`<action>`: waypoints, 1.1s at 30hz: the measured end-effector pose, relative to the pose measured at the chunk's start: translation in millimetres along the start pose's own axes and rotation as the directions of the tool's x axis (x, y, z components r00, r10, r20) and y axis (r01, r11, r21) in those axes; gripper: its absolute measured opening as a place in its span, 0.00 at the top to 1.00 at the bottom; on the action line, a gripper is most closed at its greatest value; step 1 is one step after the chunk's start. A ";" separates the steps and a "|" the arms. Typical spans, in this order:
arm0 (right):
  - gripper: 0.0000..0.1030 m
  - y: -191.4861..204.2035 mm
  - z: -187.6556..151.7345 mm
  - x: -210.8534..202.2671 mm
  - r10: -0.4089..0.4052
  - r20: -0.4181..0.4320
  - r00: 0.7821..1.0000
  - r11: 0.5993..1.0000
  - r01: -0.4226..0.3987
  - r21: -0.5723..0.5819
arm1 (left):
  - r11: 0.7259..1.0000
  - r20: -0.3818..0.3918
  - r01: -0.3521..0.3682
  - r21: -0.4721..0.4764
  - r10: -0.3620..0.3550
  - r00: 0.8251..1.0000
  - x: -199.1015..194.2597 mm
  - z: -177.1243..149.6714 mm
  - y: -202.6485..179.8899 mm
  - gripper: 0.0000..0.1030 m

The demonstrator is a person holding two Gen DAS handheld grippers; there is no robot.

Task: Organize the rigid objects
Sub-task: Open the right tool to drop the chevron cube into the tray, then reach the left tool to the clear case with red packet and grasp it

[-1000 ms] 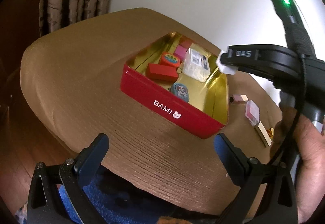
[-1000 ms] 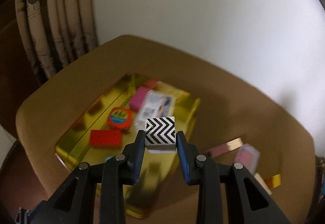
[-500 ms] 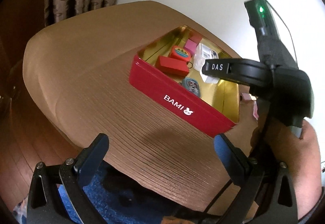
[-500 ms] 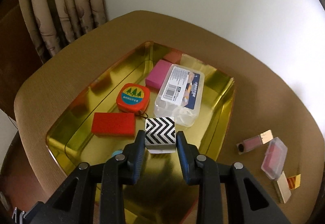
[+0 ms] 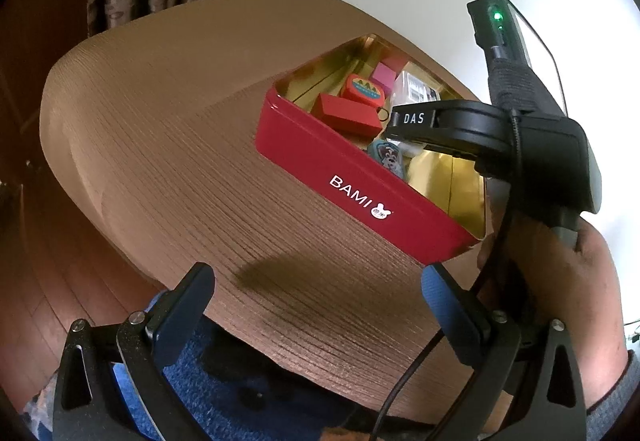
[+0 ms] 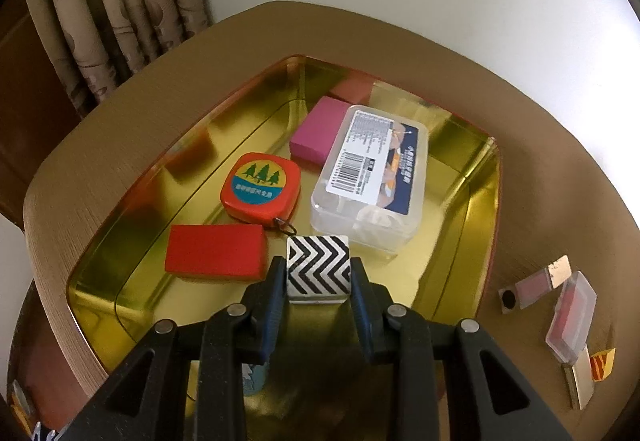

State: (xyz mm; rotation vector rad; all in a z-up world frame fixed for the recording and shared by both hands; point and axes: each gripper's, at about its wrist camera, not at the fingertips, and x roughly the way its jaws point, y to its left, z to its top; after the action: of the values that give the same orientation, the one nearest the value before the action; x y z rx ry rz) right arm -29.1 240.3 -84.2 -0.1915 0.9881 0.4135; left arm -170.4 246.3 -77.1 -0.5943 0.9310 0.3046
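1. Our right tongs [image 6: 319,283] are clenched on a black-and-white chevron block [image 6: 318,267], one pad pressing each side, with the block held over the gold inside of the red tin [image 5: 360,193].
2. Just ahead and left of these tongs a red rectangular block [image 6: 216,255] lies flat on the tin floor; beyond it sits an orange tape measure [image 6: 260,187] with a tree emblem, its metal ring pointing back toward the chevron block.
3. Ahead and right of the tongs lies a clear plastic case [image 6: 370,185] with a barcode label, and a pink block [image 6: 320,131] lies against its far left side.
4. Well to the right of the tongs, outside the tin on the brown counter [image 6: 540,177], lie a pink tube [image 6: 534,287] and a small clear box [image 6: 570,321] with red contents.
5. Our left tongs [image 5: 318,301] stand released and empty, above the near counter edge, with the tin ahead of them to the right.
6. A hand [image 5: 560,281] holds the right tool's grip to the right of the left tongs.
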 end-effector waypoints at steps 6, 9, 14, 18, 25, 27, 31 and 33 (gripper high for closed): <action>0.51 -32.4 -9.7 -58.1 0.051 0.188 0.981 0.994 -0.068 0.083 | 1.000 0.048 0.010 0.022 -0.011 0.999 -6.3 -2.1 -2.0 0.01; 0.40 -77.2 -37.4 -100.4 -0.006 0.281 0.960 0.985 -0.043 0.169 | 0.995 0.072 0.084 0.060 -0.089 0.993 -14.6 -4.0 -12.8 0.01; 0.38 -178.2 -119.5 -131.1 -0.212 0.233 0.949 0.928 0.120 0.352 | 0.958 0.073 0.170 0.229 -0.191 0.979 -26.9 -12.3 -47.7 0.01; 0.38 -246.0 -196.4 -146.4 -0.263 0.203 0.943 0.841 0.121 0.527 | 0.899 0.072 0.191 0.394 -0.237 0.969 -28.3 -26.8 -83.3 0.01; 0.20 -257.8 -246.4 -252.1 -0.459 0.499 0.735 0.831 0.157 0.534 | 0.792 0.062 0.212 0.572 -0.299 0.952 -17.9 -34.4 -160.9 0.01; 0.00 -253.8 -243.9 -270.1 -0.504 0.594 0.626 0.836 0.183 0.517 | 0.776 0.087 0.222 0.591 -0.335 0.938 -15.8 -25.8 -181.8 0.01; 0.00 -281.4 -243.6 -250.2 -0.308 0.617 0.724 0.824 -0.121 0.554 | 0.759 0.083 0.200 0.620 -0.317 0.945 12.5 -10.5 -225.8 0.01; 0.00 -288.3 -250.9 -236.2 -0.350 0.574 0.741 0.757 -0.137 0.638 | 0.739 0.060 0.185 0.647 -0.291 0.955 31.4 -7.9 -243.6 0.01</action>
State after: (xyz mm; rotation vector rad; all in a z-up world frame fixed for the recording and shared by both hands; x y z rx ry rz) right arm -213.6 -165.8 -30.0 0.5189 0.3375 -0.0214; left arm -38.4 46.4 -22.2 -0.0465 0.7285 -0.2052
